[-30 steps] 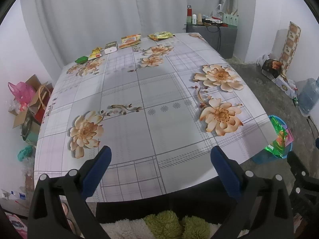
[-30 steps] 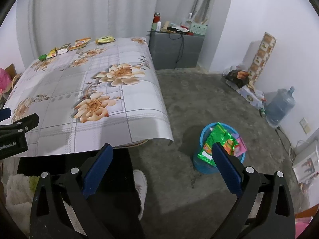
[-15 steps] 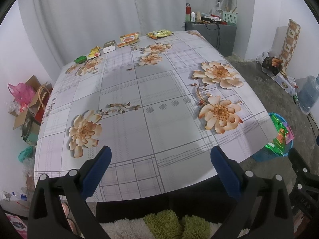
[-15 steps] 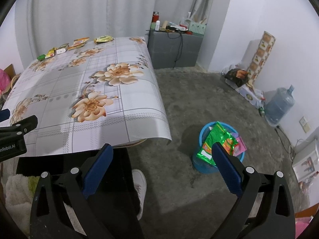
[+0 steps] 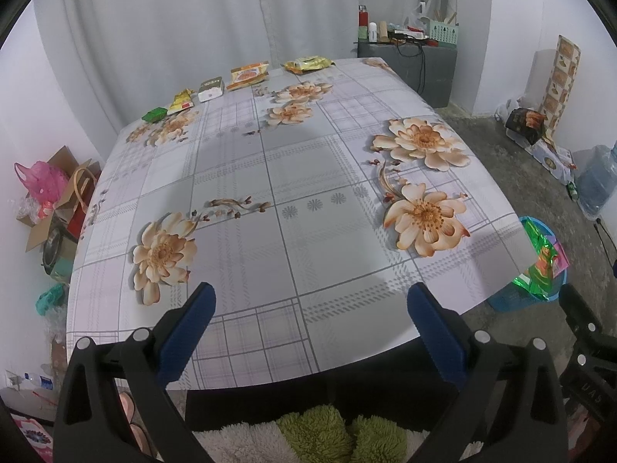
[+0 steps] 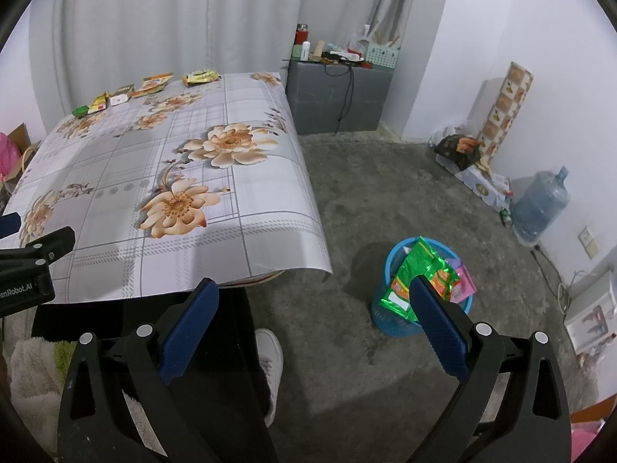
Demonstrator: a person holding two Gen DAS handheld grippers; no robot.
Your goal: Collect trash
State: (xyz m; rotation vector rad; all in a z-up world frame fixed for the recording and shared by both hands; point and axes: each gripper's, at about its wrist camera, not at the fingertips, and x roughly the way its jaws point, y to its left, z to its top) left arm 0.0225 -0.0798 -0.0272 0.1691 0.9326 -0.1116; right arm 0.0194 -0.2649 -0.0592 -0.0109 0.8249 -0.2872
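Several wrappers lie in a row along the table's far edge: a green packet (image 5: pixel 154 114), a yellow packet (image 5: pixel 182 100), a white box (image 5: pixel 211 89), an orange packet (image 5: pixel 248 73) and a yellow-green bag (image 5: pixel 308 64). My left gripper (image 5: pixel 308 301) hangs open over the near table edge, far from them. My right gripper (image 6: pixel 312 293) is open above the floor, to the right of the table. A blue bin (image 6: pixel 418 310) on the floor holds a green foil bag (image 6: pixel 414 274) and other wrappers.
The floral tablecloth (image 5: pixel 300 200) covers the table. A grey cabinet (image 6: pixel 339 96) with bottles stands at the back. A water jug (image 6: pixel 540 208), bags and a patterned roll line the right wall. Boxes and a pink bag (image 5: pixel 42 183) sit left of the table. A person's white shoe (image 6: pixel 272 355) is below.
Both grippers have drifted back slightly, so the table looks a little farther away. Nothing was picked up or let go.
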